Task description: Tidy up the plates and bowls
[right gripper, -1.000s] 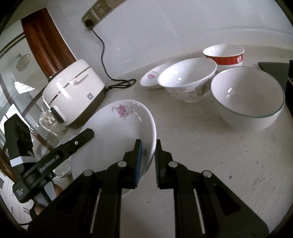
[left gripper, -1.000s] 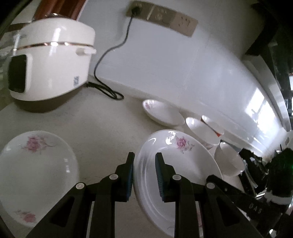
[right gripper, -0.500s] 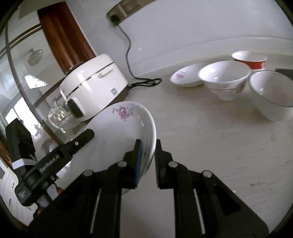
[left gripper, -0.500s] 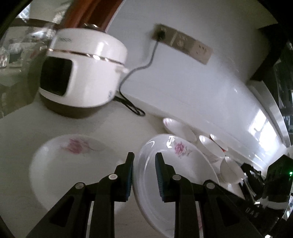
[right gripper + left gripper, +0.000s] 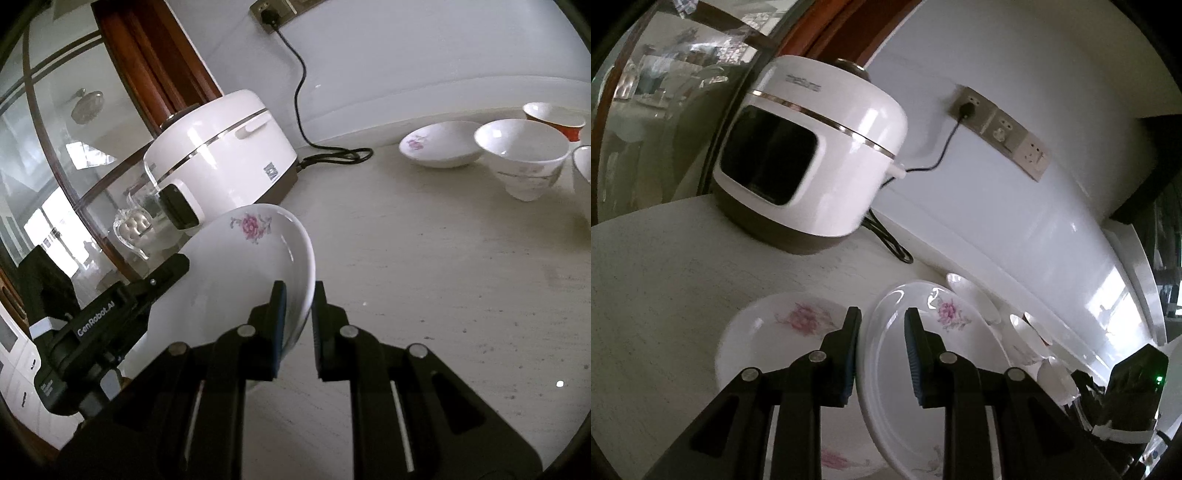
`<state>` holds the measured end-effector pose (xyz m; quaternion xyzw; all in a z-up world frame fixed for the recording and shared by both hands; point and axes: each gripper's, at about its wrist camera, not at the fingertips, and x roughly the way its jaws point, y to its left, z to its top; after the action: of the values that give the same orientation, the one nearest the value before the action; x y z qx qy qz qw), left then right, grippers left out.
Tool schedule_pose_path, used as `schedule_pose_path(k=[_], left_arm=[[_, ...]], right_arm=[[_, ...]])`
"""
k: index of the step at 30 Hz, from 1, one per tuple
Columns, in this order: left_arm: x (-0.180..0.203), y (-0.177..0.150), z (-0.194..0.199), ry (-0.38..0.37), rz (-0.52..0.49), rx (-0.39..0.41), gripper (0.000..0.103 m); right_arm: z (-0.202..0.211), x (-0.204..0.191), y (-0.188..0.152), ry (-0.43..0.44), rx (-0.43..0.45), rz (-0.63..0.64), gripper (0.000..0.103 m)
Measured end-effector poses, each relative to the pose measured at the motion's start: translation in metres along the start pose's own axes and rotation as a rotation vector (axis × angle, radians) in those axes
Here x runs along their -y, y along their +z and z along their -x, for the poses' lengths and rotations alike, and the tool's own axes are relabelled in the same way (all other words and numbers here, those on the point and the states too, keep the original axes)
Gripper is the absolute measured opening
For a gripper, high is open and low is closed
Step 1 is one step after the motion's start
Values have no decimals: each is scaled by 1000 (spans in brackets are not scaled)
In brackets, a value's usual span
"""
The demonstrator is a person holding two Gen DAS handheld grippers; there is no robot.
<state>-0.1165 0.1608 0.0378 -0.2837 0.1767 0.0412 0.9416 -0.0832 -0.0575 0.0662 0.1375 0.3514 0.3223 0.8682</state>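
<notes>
Since a second ago, both my tools carry the flowered plate [image 5: 934, 369] nearer the second plate [image 5: 783, 343] on the worktop [image 5: 424, 277]. Left tool [image 5: 881, 354] and right tool [image 5: 297, 317] are each closed on opposite rims. It looks stiff, glossy and breakable, so rim grips seem right.

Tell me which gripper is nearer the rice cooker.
Left. The left gripper, clamped on the plate's rim, sits on the rice cooker's side; the right gripper grips the opposite rim, farther away.
</notes>
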Motion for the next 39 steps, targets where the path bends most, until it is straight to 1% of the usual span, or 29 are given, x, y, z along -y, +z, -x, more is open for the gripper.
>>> schedule_pose_path(k=[4, 8, 9, 12, 15, 19, 22, 27, 31, 35, 39], left_arm=[[-14, 7, 2, 17, 8, 8, 24], [-31, 12, 4, 43, 29, -6, 24], [-35, 14, 3, 52, 34, -14, 26], [-46, 16, 1, 84, 66, -33, 26], [-50, 15, -3, 130, 73, -64, 30], [-54, 14, -7, 174, 93, -87, 31], [-55, 13, -11, 201, 97, -106, 32], [-55, 14, -13, 210, 95, -111, 32], [-55, 16, -16, 236, 99, -118, 33], [-55, 15, -16, 240, 97, -124, 35], [-55, 15, -16, 244, 93, -126, 43]], right_arm=[[-13, -14, 1, 16, -12, 11, 16], [-26, -27, -1, 29, -35, 27, 16], [-29, -30, -1, 34, -40, 31, 16], [-39, -39, -1, 34, -59, 42, 16], [-48, -46, -2, 17, -84, 57, 16], [-62, -55, -5, -50, -150, 92, 16], [-64, -58, -6, -72, -162, 101, 16], [-63, -57, -6, -67, -153, 89, 16], [-66, -60, -7, -84, -166, 102, 16], [-68, -61, -7, -96, -167, 99, 16], [-67, -63, -7, -104, -163, 104, 18]])
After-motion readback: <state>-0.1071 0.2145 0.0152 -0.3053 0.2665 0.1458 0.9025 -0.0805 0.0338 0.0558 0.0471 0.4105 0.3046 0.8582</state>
